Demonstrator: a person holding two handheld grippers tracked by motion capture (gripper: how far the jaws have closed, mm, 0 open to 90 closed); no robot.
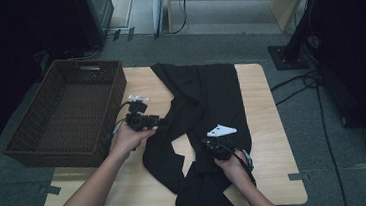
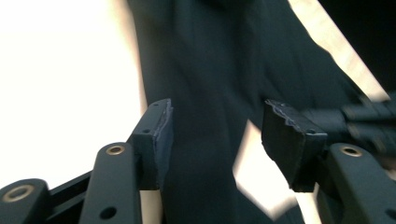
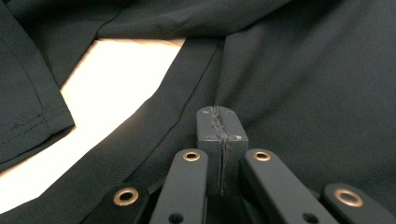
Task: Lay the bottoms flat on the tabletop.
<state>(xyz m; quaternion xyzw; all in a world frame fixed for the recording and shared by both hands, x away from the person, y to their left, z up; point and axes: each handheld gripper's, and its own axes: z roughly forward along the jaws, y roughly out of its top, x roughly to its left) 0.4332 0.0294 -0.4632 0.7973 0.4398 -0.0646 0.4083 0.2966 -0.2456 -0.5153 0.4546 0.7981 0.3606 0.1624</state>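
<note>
Black garment (image 1: 205, 96), one; wicker basket (image 1: 66, 110), one; two claws.

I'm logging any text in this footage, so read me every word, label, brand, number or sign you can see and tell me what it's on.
None: no readable text in any view.
Black garment: no print or tag visible.
Basket: plain weave, no label.
Table: bare wood, no markings.
Left gripper and right gripper: plain black jaws, no lettering.
White plate on the right gripper: too small to tell whether it bears any marking.
</note>
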